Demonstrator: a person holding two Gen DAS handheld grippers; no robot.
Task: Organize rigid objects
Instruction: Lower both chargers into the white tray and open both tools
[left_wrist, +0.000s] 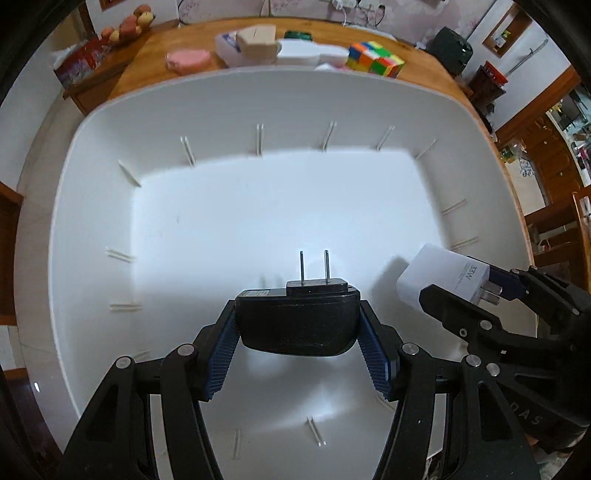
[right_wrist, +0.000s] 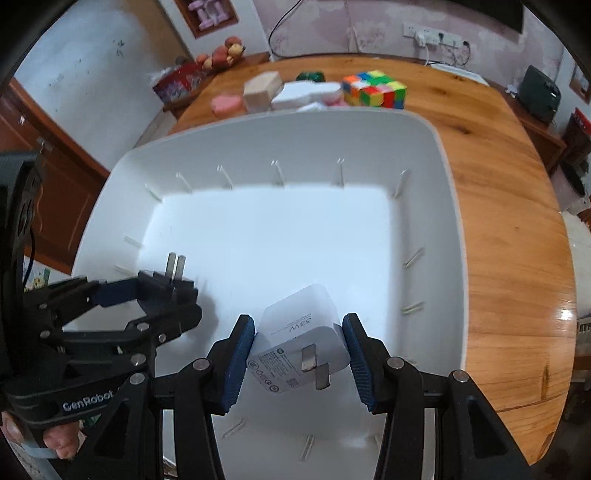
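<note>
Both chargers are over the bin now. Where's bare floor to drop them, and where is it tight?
The white bin floor is bare from the black charger and white charger to the far ribbed wall. Crowded: the table strip behind the bin, with the Rubik's cube and boxes.

Both grippers hang inside the white bin (left_wrist: 92, 155), whose wide floor lies bare ahead. The left gripper (left_wrist: 298, 325), clamping a black adapter (left_wrist: 297, 321), and the right gripper (right_wrist: 300, 347), pinching a white charger (right_wrist: 299, 332), sit near each other, narrowing the gap between. Short ribs line the walls. Beyond the far rim, a Rubik's cube (left_wrist: 375, 59) and boxes crowd the wooden table (right_wrist: 509, 229).
</note>
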